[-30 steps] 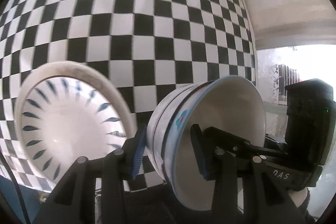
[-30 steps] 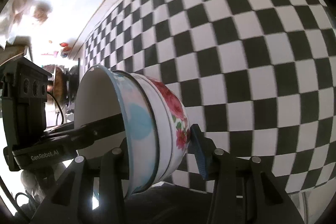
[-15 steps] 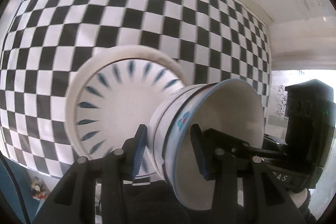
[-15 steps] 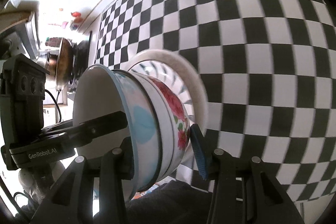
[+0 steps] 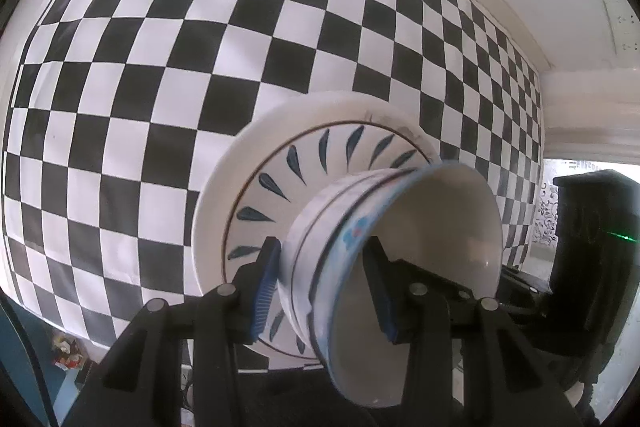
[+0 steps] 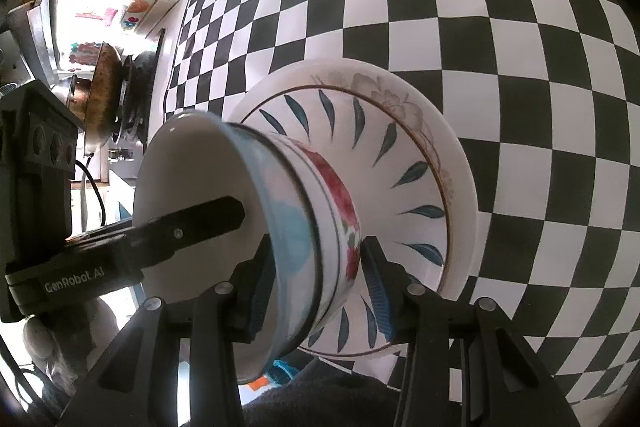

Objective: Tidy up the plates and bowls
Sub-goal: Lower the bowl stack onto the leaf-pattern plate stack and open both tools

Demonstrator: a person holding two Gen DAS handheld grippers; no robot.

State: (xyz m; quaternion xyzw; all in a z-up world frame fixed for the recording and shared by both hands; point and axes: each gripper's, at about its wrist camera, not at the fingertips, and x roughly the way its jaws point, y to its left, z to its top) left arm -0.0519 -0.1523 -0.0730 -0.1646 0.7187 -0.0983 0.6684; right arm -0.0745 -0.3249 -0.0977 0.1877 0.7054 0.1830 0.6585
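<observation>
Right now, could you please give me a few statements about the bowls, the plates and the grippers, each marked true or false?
1. Both grippers, left and right, grip the stacked bowls by the rim. True.
2. The top bowl is full of food. False: its inside shows plain white.
3. The lower bowl has red flowers. True.
4. The plate behind the bowls has a red checked pattern. False: it has blue leaf marks.
5. The cloth is checked black and white. True.

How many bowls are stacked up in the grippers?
2: a blue-patterned bowl nested in a red-flowered bowl, held over the plates. More bowls could be hidden inside.
</observation>
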